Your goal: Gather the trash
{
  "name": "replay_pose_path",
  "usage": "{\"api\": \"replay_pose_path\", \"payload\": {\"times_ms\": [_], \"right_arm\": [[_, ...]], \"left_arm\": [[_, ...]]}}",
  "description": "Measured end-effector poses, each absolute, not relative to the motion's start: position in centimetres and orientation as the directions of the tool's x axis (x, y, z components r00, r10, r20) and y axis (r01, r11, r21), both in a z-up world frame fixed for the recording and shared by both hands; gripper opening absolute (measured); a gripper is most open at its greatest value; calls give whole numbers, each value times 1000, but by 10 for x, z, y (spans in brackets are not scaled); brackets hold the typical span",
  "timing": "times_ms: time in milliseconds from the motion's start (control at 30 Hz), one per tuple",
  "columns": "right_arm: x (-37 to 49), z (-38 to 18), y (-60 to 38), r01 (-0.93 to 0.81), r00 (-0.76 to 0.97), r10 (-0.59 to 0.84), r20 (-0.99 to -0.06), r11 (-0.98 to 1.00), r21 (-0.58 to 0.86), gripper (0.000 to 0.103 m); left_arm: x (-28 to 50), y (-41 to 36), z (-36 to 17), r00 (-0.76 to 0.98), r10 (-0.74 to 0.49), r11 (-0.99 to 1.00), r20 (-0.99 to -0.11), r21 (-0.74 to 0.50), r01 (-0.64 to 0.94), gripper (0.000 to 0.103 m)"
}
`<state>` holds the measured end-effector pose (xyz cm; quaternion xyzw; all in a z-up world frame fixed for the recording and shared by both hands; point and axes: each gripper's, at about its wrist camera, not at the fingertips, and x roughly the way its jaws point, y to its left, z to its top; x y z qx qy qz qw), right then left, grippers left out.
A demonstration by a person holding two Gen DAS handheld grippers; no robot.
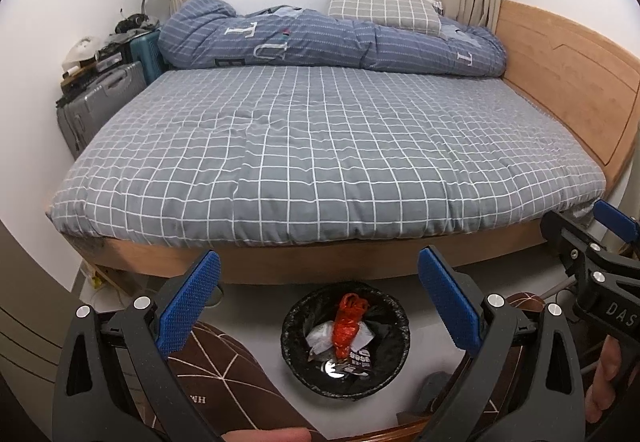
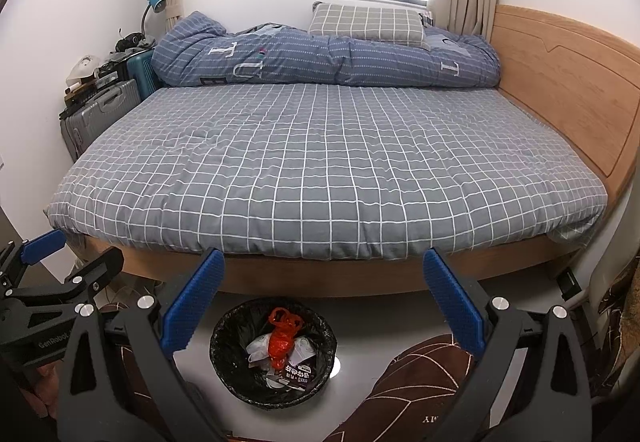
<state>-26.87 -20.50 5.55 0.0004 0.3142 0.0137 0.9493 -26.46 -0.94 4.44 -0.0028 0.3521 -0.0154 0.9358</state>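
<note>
A round bin lined with a black bag (image 1: 292, 338) stands on the floor in front of the bed; it also shows in the right wrist view (image 2: 224, 346). Inside lie a knotted red plastic bag (image 1: 349, 324) (image 2: 281, 340), white wrappers (image 1: 318, 338) (image 2: 258, 348) and a dark printed packet (image 1: 360, 360) (image 2: 298, 372). My left gripper (image 1: 320, 298) is open and empty, held above the bin. My right gripper (image 2: 324, 298) is open and empty, above and slightly right of the bin. Each gripper shows at the other view's edge: the right one (image 1: 600, 242), the left one (image 2: 60, 258).
A bed with a grey checked sheet (image 1: 320, 146) (image 2: 320, 162) fills the room ahead, with a folded blue duvet (image 1: 320, 38) and a pillow (image 1: 380, 8) at the far side. Suitcases (image 1: 100, 102) stand at the left wall. My legs in brown trousers (image 1: 224, 374) (image 2: 412, 390) flank the bin.
</note>
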Motion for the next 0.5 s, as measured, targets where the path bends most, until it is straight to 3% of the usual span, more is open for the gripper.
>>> {"api": "replay_pose_path", "payload": {"times_ms": [500], "right_arm": [[-270,53,-203,-28,803,26,-595,1000,5,95]], "left_arm": [[-264,-7,41,747,-31,999,-664,-28,16,97]]}}
